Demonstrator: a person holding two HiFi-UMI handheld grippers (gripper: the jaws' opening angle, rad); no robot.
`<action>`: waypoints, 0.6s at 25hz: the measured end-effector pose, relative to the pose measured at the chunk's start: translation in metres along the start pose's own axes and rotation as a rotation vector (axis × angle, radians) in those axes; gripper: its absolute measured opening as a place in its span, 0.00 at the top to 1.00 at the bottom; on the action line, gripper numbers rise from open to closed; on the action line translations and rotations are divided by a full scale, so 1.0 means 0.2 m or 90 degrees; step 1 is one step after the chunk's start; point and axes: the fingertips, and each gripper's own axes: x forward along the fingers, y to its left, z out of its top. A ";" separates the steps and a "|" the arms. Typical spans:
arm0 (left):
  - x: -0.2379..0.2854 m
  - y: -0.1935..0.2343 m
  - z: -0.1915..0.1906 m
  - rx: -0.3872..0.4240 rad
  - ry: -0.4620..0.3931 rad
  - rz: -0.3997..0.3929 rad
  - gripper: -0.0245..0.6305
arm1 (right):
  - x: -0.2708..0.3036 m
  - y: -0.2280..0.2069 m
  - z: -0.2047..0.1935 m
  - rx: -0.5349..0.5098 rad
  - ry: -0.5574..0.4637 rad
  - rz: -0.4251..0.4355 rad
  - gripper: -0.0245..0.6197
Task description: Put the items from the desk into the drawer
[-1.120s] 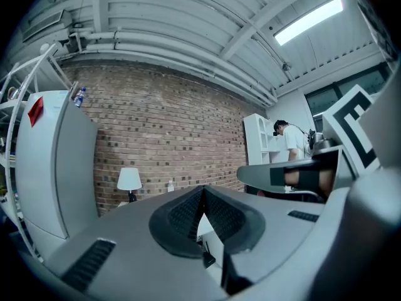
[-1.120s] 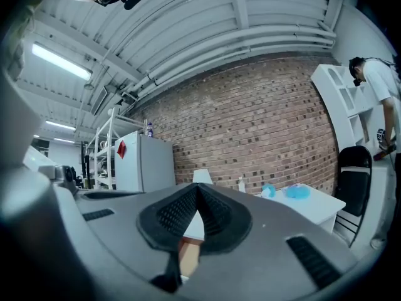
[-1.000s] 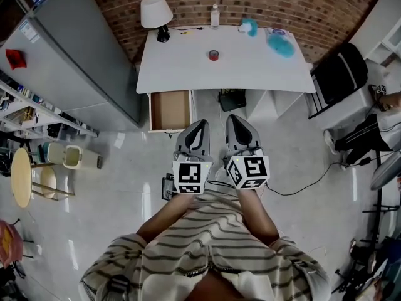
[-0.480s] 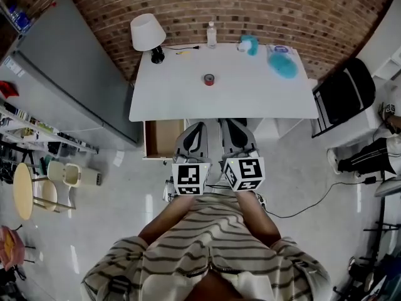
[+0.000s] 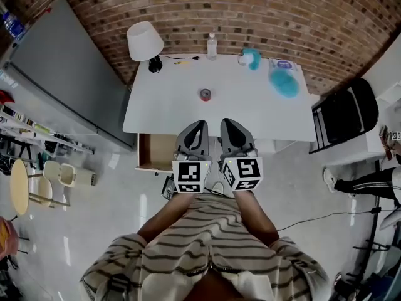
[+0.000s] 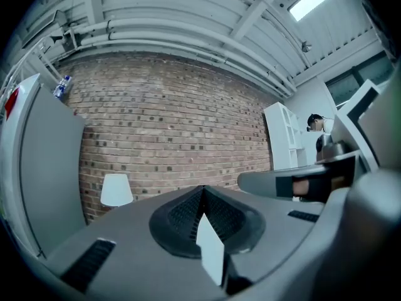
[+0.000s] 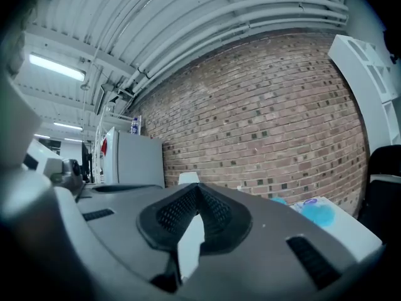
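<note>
In the head view a white desk stands against the brick wall. On it lie a small red tape roll, a clear bottle, a teal item and a fluffy blue item. An open wooden drawer sticks out under the desk's left front. My left gripper and right gripper are held side by side and level, tips at the desk's front edge, short of the tape roll. In both gripper views the pads meet, left gripper and right gripper, with nothing between them.
A white lamp stands at the desk's back left corner. A grey cabinet flanks the desk on the left, a black chair on the right. Round stools stand far left. A person's leg and a floor cable lie right.
The desk has come closer in the head view. Both grippers have moved forward together, from over the floor to the desk's front edge, and have stayed shut.
</note>
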 end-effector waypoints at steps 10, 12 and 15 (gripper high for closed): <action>0.23 0.00 -0.01 -0.007 0.012 0.005 0.96 | 0.17 -0.15 -0.02 0.015 0.012 0.011 0.95; 0.25 0.02 -0.01 -0.011 0.011 0.003 0.96 | 0.20 -0.15 -0.03 0.018 0.017 0.010 0.95; 0.30 0.07 -0.02 -0.013 0.010 -0.004 0.96 | 0.27 -0.15 -0.03 0.015 0.021 0.007 0.95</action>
